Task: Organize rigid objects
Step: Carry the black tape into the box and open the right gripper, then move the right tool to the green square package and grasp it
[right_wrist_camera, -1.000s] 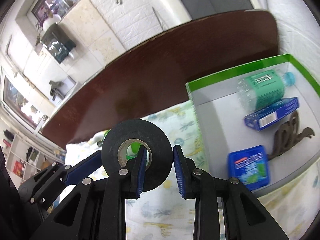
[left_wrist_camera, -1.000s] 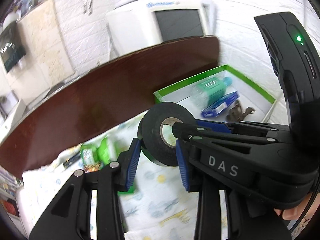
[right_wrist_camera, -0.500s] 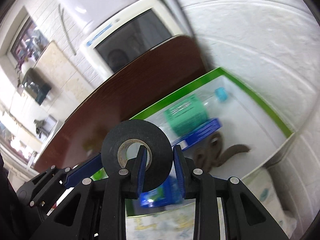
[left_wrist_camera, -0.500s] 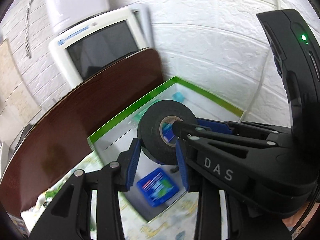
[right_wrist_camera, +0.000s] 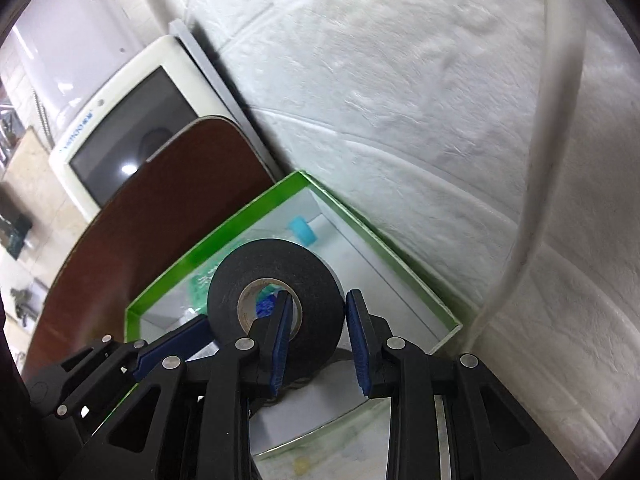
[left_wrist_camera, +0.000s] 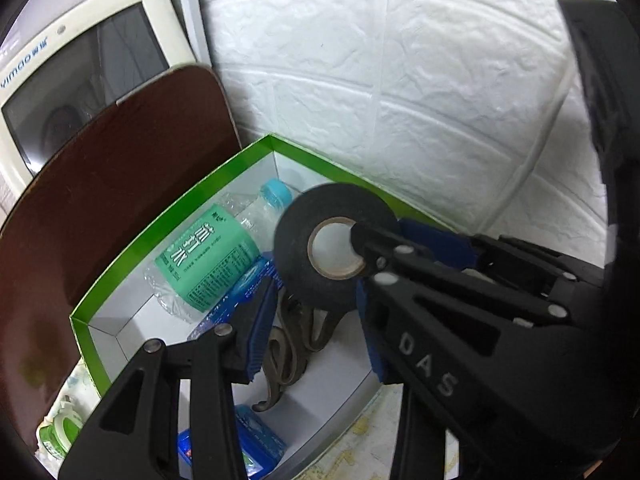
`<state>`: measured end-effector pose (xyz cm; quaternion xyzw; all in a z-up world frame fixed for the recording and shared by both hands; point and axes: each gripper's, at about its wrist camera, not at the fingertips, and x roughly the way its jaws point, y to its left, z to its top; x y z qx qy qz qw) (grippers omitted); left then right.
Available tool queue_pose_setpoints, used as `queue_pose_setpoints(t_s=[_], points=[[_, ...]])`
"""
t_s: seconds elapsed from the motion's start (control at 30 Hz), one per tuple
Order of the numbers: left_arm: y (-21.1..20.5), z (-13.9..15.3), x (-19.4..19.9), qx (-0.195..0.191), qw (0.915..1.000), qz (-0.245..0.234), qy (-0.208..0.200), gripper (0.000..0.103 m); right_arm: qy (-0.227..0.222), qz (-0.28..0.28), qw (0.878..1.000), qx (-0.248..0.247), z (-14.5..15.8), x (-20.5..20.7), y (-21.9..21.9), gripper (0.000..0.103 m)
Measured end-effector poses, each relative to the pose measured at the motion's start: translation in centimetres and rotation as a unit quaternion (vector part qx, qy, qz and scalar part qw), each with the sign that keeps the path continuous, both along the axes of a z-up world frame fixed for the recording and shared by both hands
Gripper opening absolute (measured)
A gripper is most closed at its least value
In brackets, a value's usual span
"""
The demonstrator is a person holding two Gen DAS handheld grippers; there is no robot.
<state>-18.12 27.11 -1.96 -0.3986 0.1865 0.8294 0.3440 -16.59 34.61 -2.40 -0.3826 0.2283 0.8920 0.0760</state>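
A black tape roll [left_wrist_camera: 320, 272] is held above the green-rimmed white box [left_wrist_camera: 168, 220]. My left gripper [left_wrist_camera: 314, 320] closes on its lower rim. My right gripper [right_wrist_camera: 316, 332] is shut on the roll [right_wrist_camera: 316, 280], one finger through its core, the other outside. The right gripper's arm crosses the left wrist view [left_wrist_camera: 460, 280]. In the box [right_wrist_camera: 224, 236] lie a green-labelled bottle [left_wrist_camera: 208, 256], a blue carton [left_wrist_camera: 240, 292], a brown metal hook [left_wrist_camera: 288, 356] and a blue tin [left_wrist_camera: 256, 444].
The box stands in the corner against a white brick wall [left_wrist_camera: 400, 92]. A dark brown table [left_wrist_camera: 100, 184] runs left, with a white monitor [left_wrist_camera: 80, 68] behind. A patterned cloth [left_wrist_camera: 360, 448] lies under the box. A white pipe [right_wrist_camera: 544, 140] runs down the wall.
Both grippers have carried the tape roll to the right, from over the patterned cloth to above the open box. The grip on the roll has not changed.
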Motion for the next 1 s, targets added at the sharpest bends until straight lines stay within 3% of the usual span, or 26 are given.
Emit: queue_pose_setpoints(t_s=[0.2, 0.47, 0.63, 0.77, 1.0], points=[[-2.1, 1.1, 0.5, 0.003, 0.9997, 0.018, 0.017, 0.04, 0.026, -0.025, 0.998, 0.053, 0.7, 0.6, -0.4, 0.031], [-9.8, 3.7, 1.6, 0.002, 0.9941, 0.087, 0.064, 0.043, 0.034, 0.016, 0.999, 0.034, 1.5, 1.0, -2.1, 0.03], [-17.2, 5.2, 3.0, 0.0, 0.9836, 0.161, 0.082, 0.048, 0.048, 0.072, 0.996, 0.026, 2.4, 1.4, -5.3, 0.03], [-23.6, 6.0, 4.1, 0.018, 0.9686, 0.231, 0.089, 0.055, 0.062, 0.135, 0.989, 0.026, 3.6, 2.2, -9.2, 0.03], [-31.4, 4.6, 5.9, 0.041, 0.9488, 0.305, 0.071, 0.055, 0.065, 0.26, 0.962, 0.049, 4.3, 3.9, -17.6, 0.031]])
